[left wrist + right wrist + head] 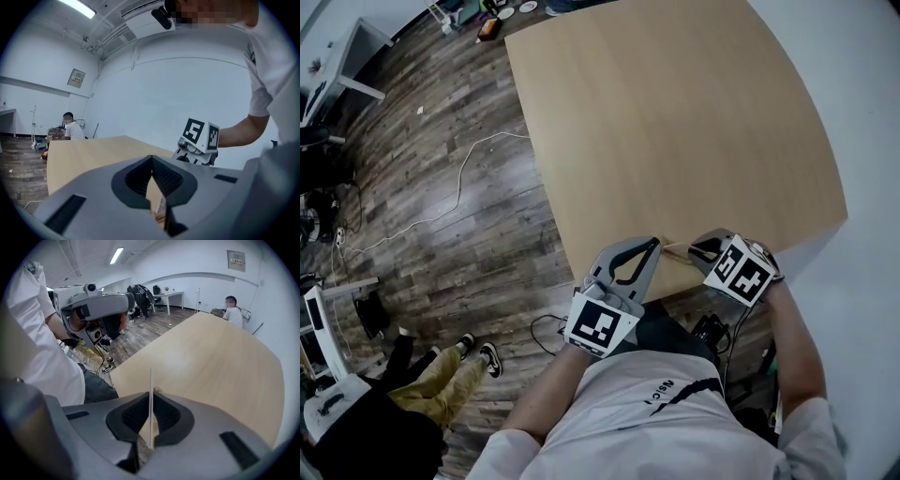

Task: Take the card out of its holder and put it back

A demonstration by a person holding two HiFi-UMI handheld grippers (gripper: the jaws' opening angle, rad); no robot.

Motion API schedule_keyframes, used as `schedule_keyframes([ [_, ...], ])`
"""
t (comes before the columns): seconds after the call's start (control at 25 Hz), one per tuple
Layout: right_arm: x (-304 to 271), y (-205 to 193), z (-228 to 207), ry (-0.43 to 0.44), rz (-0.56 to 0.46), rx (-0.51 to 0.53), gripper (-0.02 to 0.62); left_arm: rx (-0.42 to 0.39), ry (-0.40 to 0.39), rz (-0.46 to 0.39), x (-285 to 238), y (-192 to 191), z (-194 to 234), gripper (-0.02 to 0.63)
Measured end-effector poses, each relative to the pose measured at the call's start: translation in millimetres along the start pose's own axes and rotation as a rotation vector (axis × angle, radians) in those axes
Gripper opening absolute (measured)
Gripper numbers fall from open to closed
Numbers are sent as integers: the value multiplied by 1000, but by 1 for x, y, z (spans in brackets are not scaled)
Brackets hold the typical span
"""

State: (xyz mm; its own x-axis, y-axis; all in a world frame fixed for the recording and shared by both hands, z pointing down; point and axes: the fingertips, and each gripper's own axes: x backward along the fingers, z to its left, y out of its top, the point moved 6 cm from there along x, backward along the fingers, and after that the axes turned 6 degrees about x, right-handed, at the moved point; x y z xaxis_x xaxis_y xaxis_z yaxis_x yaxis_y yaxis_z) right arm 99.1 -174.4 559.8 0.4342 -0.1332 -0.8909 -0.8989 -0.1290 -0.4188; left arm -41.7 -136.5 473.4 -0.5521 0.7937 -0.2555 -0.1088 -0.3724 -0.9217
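One thin card (151, 385) stands edge-on between the jaws of the right hand-held gripper (153, 397), which are pressed together on its two faces. Its top edge rises clear above them. It is held over the near edge of the desk (675, 122). The left hand-held gripper (153, 161) is just beside it on the left, its jaws drawn together too, with a small pale printed piece low between them — I take this for the holder (161, 206), though little of it shows. In the head view the two sets of jaw tips point at each other with only a short pale strip between them, and card and holder cannot be told apart there.

As a judgement, both grips the task needs look to be in place, one on the card and one on the holder, so the pull-out is the step in hand. Whether the card's lower end is already free of the holder or still seated in it I cannot tell — no view shows that join. Sliding it back in is left to do in either case. Farther out, a seated person (232, 310) is at the desk's far end, and a pale cable (459, 187) trails over the plank floor (441, 244) to the left.
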Motion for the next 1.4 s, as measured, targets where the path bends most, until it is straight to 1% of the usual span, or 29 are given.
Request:
schedule_keyframes([
  [0.12,11,-1,11,-23,6,-2,26,-11,-11,-10,10,0,-6,12],
  [0.28,31,2,18,-60,-24,-17,26,-18,-36,-22,17,6,-13,12],
  [0.52,66,16,43,-67,-105,-75,26,-13,-82,-23,36,17,-25,12],
  [0.8,94,33,73,-78,-145,-95,26,-11,-131,5,62,20,-32,12],
  [1.08,123,51,107,-97,-158,-116,26,15,-193,-6,93,39,-41,12],
  [1.28,134,63,140,-125,-168,-121,26,-7,-228,-5,119,45,-55,12],
  [1.4,134,66,152,-132,-170,-123,26,21,-240,-6,126,47,-58,12],
])
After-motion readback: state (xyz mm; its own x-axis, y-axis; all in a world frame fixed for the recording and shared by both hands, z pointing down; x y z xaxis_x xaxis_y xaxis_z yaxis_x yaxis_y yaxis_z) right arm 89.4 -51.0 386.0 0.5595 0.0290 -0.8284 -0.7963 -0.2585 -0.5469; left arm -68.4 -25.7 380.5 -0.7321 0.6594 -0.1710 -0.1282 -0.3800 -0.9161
